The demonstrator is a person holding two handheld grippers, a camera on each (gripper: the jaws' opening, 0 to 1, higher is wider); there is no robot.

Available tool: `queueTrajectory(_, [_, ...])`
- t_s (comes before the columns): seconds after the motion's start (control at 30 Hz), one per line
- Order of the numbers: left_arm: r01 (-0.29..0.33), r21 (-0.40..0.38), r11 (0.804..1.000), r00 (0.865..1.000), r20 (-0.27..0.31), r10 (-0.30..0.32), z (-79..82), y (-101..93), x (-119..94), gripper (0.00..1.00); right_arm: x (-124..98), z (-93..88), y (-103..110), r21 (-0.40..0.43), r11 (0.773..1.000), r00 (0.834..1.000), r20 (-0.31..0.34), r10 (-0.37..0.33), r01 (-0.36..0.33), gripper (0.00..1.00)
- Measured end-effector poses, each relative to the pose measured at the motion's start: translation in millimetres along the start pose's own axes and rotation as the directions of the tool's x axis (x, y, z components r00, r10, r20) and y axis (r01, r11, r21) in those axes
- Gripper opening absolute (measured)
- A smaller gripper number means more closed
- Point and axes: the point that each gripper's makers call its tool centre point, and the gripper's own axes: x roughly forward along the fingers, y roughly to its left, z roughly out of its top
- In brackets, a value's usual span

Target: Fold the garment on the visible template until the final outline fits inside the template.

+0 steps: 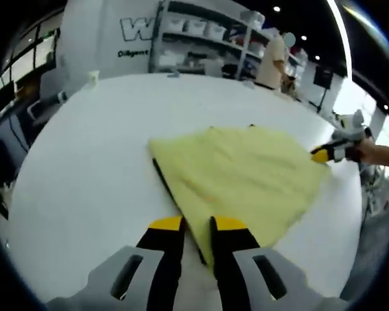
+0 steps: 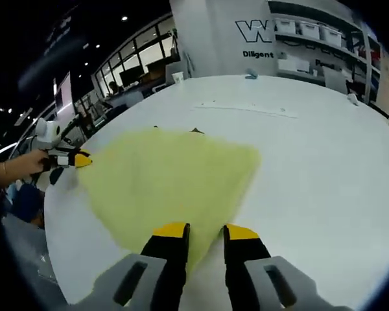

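Overhead-lit and wide, a round white table (image 1: 84, 168) carries a pale yellow fabric garment (image 1: 246, 175), spread flat toward the near edge of the table.

Seen from the left gripper view, the left gripper (image 1: 198, 227), black with yellow tips, sits at the garment's near corner; its jaws stand slightly apart with the cloth's point between them, and I cannot tell whether they pinch it. A dark strip of the template (image 1: 165, 184) peeks out along the garment's left edge. At the far right corner of the cloth, the right gripper (image 1: 324, 154) touches the fabric, held by a person's hand (image 1: 369, 152). Beyond the table's far edge stand white shelving with bins (image 1: 201, 32), a white wall panel with dark lettering (image 1: 117, 32) and a person in a light top (image 1: 272, 58).

Seen from the right gripper view, the right gripper (image 2: 204, 230) rests at the near edge of the garment (image 2: 162, 188), jaws a little apart, grip unclear. The left gripper (image 2: 78, 159) meets the cloth's left corner. Large windows (image 2: 136, 65) line the room behind the table (image 2: 311, 168).
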Motion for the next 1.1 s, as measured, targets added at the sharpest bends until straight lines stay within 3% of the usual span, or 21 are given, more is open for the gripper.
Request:
queueTrajectory(0.13, [0.008,-0.030,1.000,1.000,-0.003,-0.009,-8.7,-2.0,-4,0.08,-1,-3.4,4,-0.001,1.000,1.000,-0.005,0.005,-0.005,0.15])
queueTrajectory(0.3, [0.020,-0.022,1.000,1.000,-0.001,-0.020,-15.9,-9.5,-16,0.12,-9,-10.3,11,0.003,1.000,1.000,-0.004,0.015,-0.015,0.15])
queueTrajectory(0.43, [0.045,0.039,0.998,0.999,0.014,-0.046,-17.3,-17.7,-29,0.18,-17,-15.4,14,-0.040,0.999,1.000,0.000,0.010,-0.009,0.14])
queueTrajectory(0.5, [0.051,0.065,0.997,0.999,0.015,-0.052,-20.7,-8.7,-32,0.19,-19,-18.8,16,-0.049,0.999,1.000,-0.006,0.020,-0.020,0.14])
queueTrajectory(0.73, [0.078,0.076,0.994,0.997,0.024,-0.080,-20.1,-8.0,-39,0.09,-27,-21.2,15,-0.071,0.997,1.000,-0.001,0.028,-0.028,0.13])
queueTrajectory(0.9, [0.142,0.129,0.981,0.990,-0.026,-0.140,-24.5,-25.5,-44,0.13,-30,-24.3,15,-0.048,0.998,1.000,0.001,0.031,-0.031,0.12])
queueTrajectory(1.0, [0.143,0.182,0.973,0.989,-0.069,-0.132,-34.0,-21.3,-42,0.13,-32,-27.2,19,-0.072,0.997,0.999,-0.007,0.035,-0.035,0.11])
queueTrajectory(1.1, [0.145,0.198,0.969,0.988,-0.076,-0.132,-36.6,-15.1,-37,0.12,-30,-25.8,18,-0.069,0.997,0.999,-0.009,0.036,-0.036,0.11])
